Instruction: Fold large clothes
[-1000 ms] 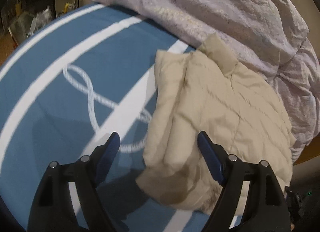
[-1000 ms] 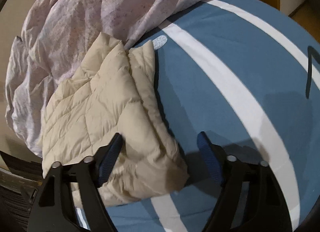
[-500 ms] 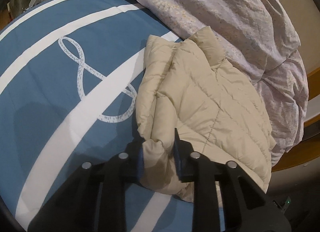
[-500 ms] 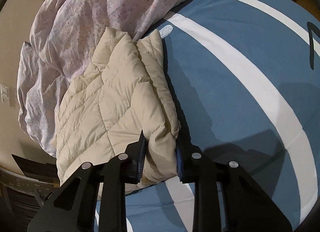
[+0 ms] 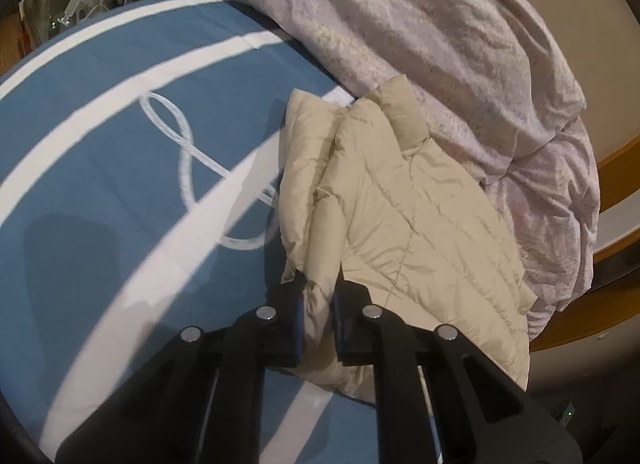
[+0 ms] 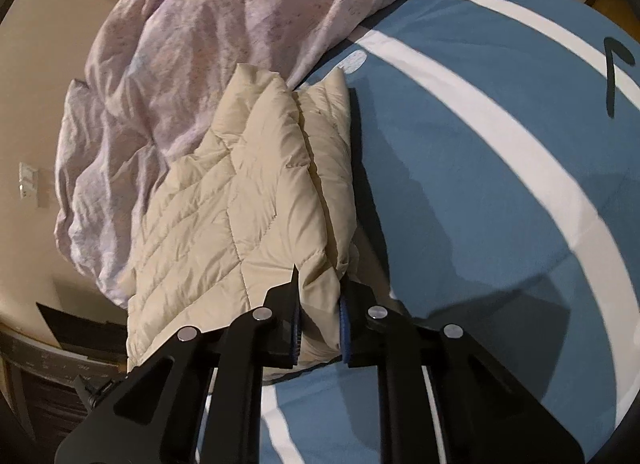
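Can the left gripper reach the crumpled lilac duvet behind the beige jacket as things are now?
Probably not at once. The left gripper is shut on the near edge of the folded beige puffer jacket, which lies between it and the lilac duvet. It would have to let go and pass over the jacket first.

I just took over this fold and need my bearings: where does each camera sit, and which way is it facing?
Left wrist: on the left gripper, facing forward over its black fingers, shut on the beige quilted puffer jacket; blue white-striped bed cover to its left.
Right wrist: on the right gripper, likewise shut on the jacket's near edge; cover to its right.
Shared: jacket, cover, crumpled pale lilac duvet beyond.
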{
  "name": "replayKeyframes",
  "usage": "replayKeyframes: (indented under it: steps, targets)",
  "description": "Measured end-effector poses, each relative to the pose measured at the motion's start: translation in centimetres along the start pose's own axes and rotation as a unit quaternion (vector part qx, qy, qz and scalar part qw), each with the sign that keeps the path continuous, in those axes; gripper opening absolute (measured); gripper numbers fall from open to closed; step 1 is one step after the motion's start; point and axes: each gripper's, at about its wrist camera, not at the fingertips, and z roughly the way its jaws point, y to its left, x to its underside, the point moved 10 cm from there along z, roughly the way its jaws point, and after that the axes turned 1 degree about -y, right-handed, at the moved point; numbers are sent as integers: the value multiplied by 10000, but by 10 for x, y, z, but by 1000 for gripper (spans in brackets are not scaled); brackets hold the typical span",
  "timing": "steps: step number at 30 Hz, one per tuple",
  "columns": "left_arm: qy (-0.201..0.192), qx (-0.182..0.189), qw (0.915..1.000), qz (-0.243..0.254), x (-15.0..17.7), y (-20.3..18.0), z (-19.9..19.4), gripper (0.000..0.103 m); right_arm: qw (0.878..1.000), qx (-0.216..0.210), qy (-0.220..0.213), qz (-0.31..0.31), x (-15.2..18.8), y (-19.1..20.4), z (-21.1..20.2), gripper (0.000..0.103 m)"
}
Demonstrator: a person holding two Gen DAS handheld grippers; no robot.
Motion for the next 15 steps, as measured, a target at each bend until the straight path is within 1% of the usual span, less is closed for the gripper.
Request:
replayKeyframes:
  steps: [9, 15]
  targets:
    - [-165, -212, 9996, -126, -5, 52, -38, 11, 9989, -180, 351, -249, 59, 21, -6, 15]
    - [-210, -312, 9991, -190, -5, 85, -60, 11, 9972, -103, 461, -583, 93, 31, -6, 15]
